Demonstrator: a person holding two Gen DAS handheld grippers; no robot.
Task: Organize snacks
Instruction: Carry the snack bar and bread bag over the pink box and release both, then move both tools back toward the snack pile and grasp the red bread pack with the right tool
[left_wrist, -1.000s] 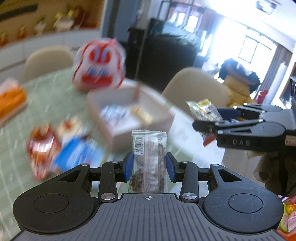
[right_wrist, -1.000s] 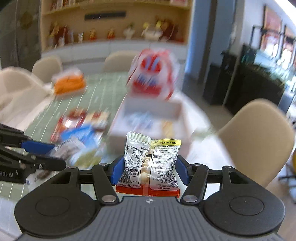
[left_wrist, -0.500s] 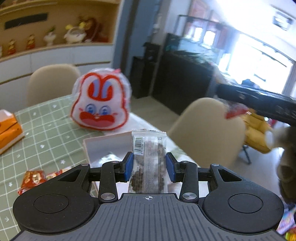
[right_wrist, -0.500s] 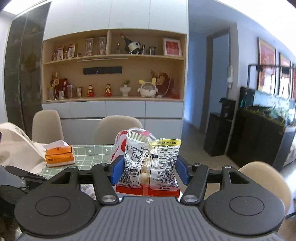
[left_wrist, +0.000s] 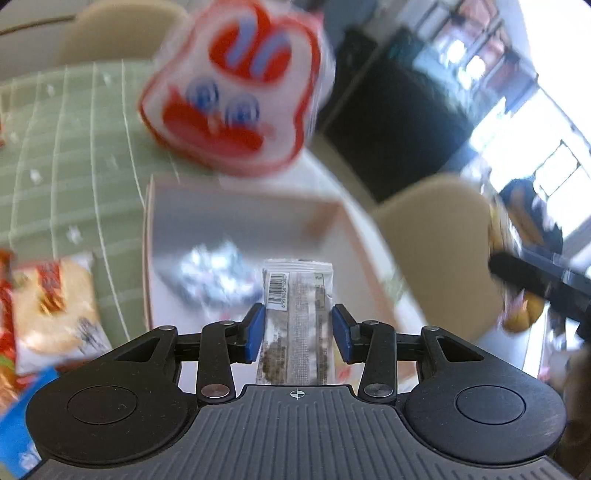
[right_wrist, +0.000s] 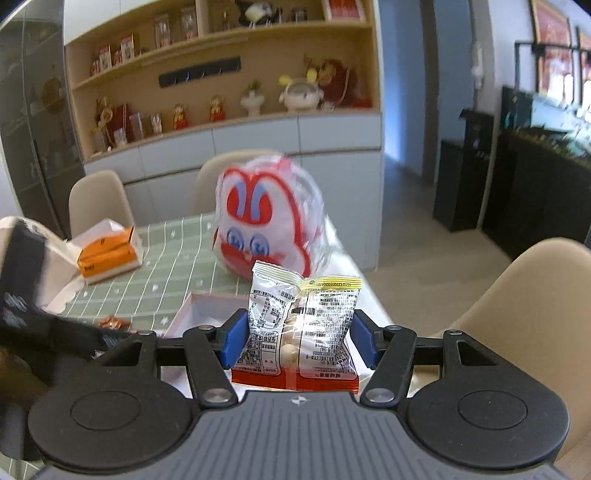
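My left gripper (left_wrist: 298, 334) is shut on a clear snack bar packet (left_wrist: 295, 317) with dark filling, held above the white box (left_wrist: 147, 258), which holds a crinkled silver-blue packet (left_wrist: 214, 269). My right gripper (right_wrist: 295, 341) is shut on a clear nut packet (right_wrist: 299, 325) with a red bottom band, held above the box's near corner (right_wrist: 192, 310). A rabbit-face bag (left_wrist: 236, 85) in red and white stands behind the box; it also shows in the right wrist view (right_wrist: 267, 225).
Loose snack packets (left_wrist: 51, 295) lie left of the box on the green checked tablecloth (left_wrist: 66, 155). An orange tissue box (right_wrist: 109, 254) sits far left. Beige chairs (left_wrist: 436, 251) ring the table; the right gripper's dark body (left_wrist: 535, 277) is blurred at right.
The left gripper has tilted down over the white box, still holding the bar. The right gripper has dipped towards the table, bringing the box corner into view.
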